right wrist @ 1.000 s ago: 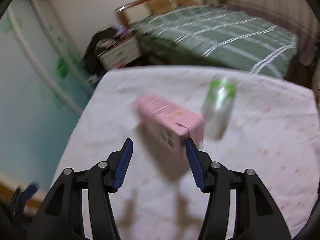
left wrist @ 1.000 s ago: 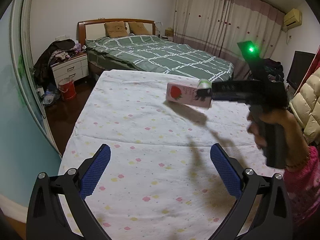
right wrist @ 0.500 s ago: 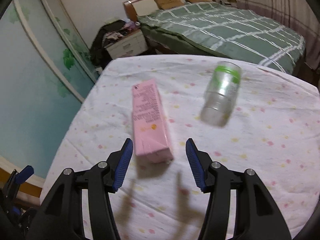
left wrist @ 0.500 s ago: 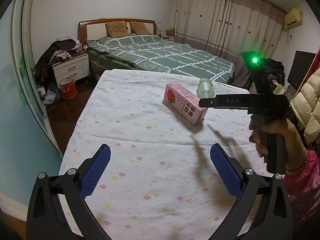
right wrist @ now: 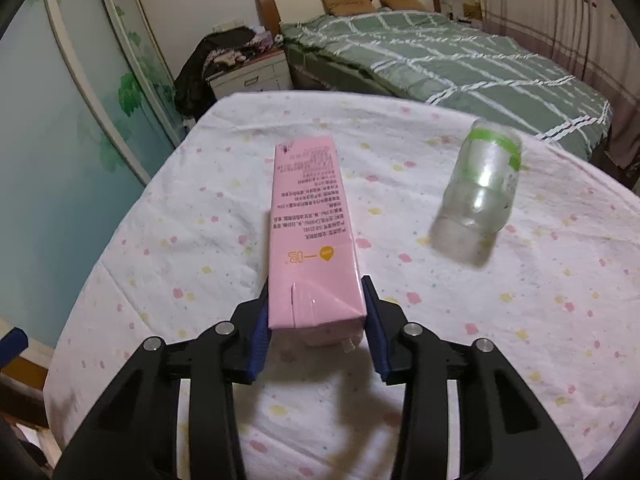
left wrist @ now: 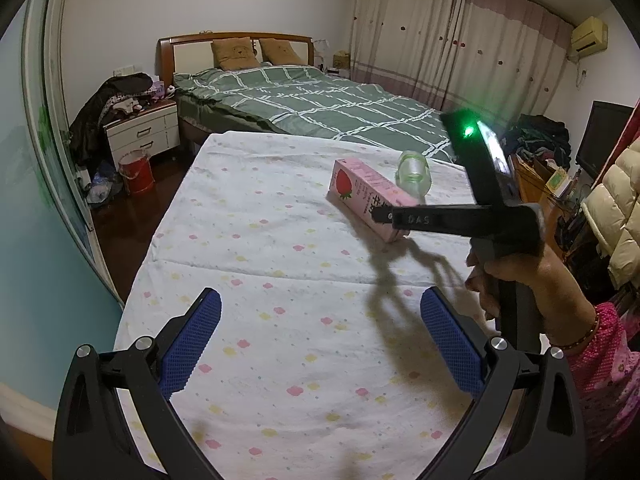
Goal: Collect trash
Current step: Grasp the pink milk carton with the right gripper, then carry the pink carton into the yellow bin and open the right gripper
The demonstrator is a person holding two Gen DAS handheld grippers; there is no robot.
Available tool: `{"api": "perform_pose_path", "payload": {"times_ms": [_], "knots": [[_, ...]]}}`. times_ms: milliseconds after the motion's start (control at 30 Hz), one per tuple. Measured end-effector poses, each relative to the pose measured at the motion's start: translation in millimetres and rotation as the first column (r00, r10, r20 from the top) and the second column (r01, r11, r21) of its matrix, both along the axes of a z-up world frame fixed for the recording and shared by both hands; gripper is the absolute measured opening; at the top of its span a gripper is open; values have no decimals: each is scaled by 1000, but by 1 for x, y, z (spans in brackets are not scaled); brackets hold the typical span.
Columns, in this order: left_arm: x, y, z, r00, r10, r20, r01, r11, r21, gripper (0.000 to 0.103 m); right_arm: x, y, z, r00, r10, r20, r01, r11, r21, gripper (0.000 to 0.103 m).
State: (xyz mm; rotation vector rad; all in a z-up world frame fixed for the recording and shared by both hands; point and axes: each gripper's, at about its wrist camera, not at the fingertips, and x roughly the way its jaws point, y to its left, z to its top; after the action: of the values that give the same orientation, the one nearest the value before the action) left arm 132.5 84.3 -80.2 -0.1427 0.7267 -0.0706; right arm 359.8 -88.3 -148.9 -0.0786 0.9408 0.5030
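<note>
A pink milk carton [right wrist: 310, 232] lies on its side on the flowered tablecloth [right wrist: 500, 312]. My right gripper [right wrist: 316, 312] is shut on its near end, one blue pad on each side. The carton also shows in the left wrist view [left wrist: 362, 196], with the right gripper [left wrist: 380, 216] at its near end. A clear plastic bottle with a green band [right wrist: 482, 192] lies to the carton's right, apart from it; it lies behind the carton in the left wrist view [left wrist: 414, 168]. My left gripper [left wrist: 320, 340] is open and empty over the near part of the table.
A green-quilted bed [left wrist: 320, 108] stands beyond the table. A nightstand [left wrist: 142, 132] piled with clothes and a red bucket [left wrist: 136, 170] stand at the left. A glass sliding door [right wrist: 60, 120] runs along the left side. Clutter and a TV [left wrist: 600, 140] stand at the right.
The right gripper has moved forward to the carton's near end and closed its pads on it. The left gripper has stayed still and open.
</note>
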Motion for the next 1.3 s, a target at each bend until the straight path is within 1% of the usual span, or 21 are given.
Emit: {"api": "perform_pose_path", "payload": {"times_ms": [100, 200, 333, 467, 633, 700, 733, 767, 867, 900, 967, 1000, 1133, 1233, 1300], "knots": [[0, 1, -1, 1000, 3, -1, -3, 1000, 2, 98, -12, -5, 15, 999, 9, 38, -9, 1000, 11, 37], [-1, 1, -1, 1000, 6, 1, -6, 1000, -7, 98, -29, -18, 33, 998, 14, 65, -15, 1000, 20, 37], [-3, -3, 0, 1000, -2, 7, 2, 1000, -7, 98, -56, -45, 52, 997, 5, 82, -8, 999, 35, 37], [-6, -10, 1, 1000, -16, 13, 16, 1000, -9, 98, -81, -79, 63, 996, -23, 86, 18, 998, 59, 37], [-7, -23, 4, 999, -41, 20, 41, 999, -1, 98, -105, -128, 69, 990, -103, 93, 95, 992, 86, 37], [-7, -30, 5, 998, -53, 19, 53, 999, 1, 98, -114, -152, 69, 984, -149, 96, 140, 986, 94, 37], [-6, -34, 6, 998, -60, 19, 60, 998, 4, 98, -120, -172, 69, 977, -187, 101, 178, 980, 93, 37], [-7, -37, 7, 998, -65, 20, 65, 998, 8, 98, -122, -183, 68, 971, -213, 107, 204, 975, 90, 37], [-5, -48, 9, 996, -85, 22, 84, 996, 19, 98, -138, -235, 65, 936, -328, 128, 320, 944, 80, 37], [-5, -52, 10, 996, -91, 22, 91, 996, 21, 98, -144, -259, 63, 916, -381, 128, 373, 924, 80, 37], [-1, -59, 10, 994, -106, 19, 105, 994, 21, 98, -151, -294, 57, 881, -456, 127, 450, 890, 73, 37], [2, -64, 10, 993, -114, 14, 114, 993, 21, 98, -155, -317, 52, 853, -507, 124, 503, 862, 64, 37], [12, -83, 9, 990, -142, 3, 142, 989, 43, 98, -162, -375, 30, 784, -613, 94, 613, 789, 40, 37], [21, -96, 10, 987, -160, 0, 160, 985, 60, 98, -157, -400, 10, 756, -652, 62, 651, 758, 27, 37], [26, -102, 10, 985, -172, -6, 172, 983, 62, 98, -151, -411, -4, 745, -666, 36, 666, 746, 19, 37]]}}
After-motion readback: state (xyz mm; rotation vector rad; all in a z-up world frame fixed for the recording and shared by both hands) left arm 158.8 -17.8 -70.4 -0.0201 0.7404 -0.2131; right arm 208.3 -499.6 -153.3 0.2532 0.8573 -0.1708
